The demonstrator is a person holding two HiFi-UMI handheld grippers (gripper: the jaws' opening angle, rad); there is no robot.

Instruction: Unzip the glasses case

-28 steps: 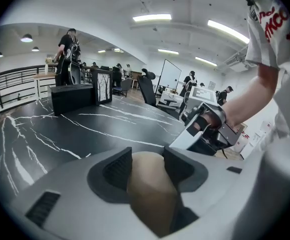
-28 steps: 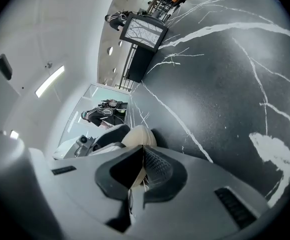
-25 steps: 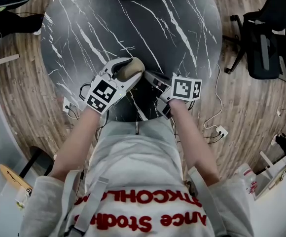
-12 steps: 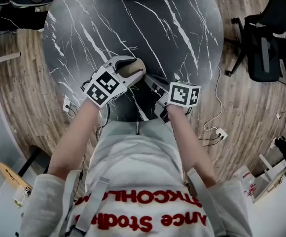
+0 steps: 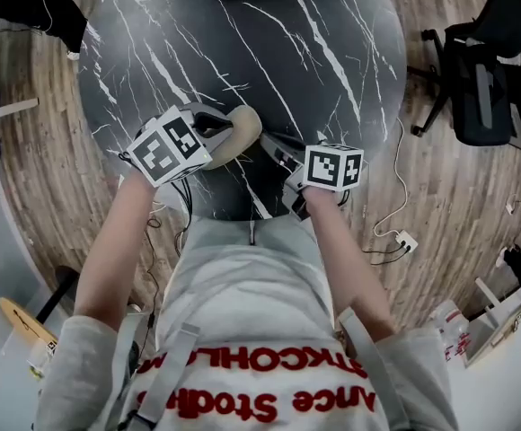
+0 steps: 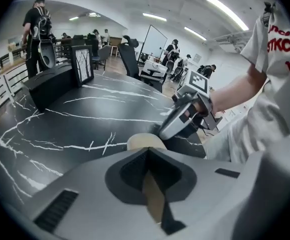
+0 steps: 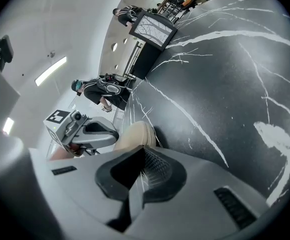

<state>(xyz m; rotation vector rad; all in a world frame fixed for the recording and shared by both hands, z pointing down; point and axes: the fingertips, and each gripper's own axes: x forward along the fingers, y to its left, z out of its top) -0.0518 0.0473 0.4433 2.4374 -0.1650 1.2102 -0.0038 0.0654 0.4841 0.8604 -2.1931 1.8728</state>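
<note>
Two tongs meet at the beige glasses case (image 5: 242,131), which lies on the dark marbled surface (image 5: 242,43) near its edge at 6 o'clock, just in front of your body. Your left tongs (image 6: 146,156) come to the case from 9 o'clock and have just been closing. Now they are narrow and pressed together, with a thin beige strip of the case in the seam between them. Your right tongs (image 7: 143,154) come from 3 o'clock and point at the other end of the case. They are also closed together; some thin pale lines show between them, but it is not clear what these are. On the wooden floor at 2 o'clock stands a black office chair (image 5: 481,88).
</note>
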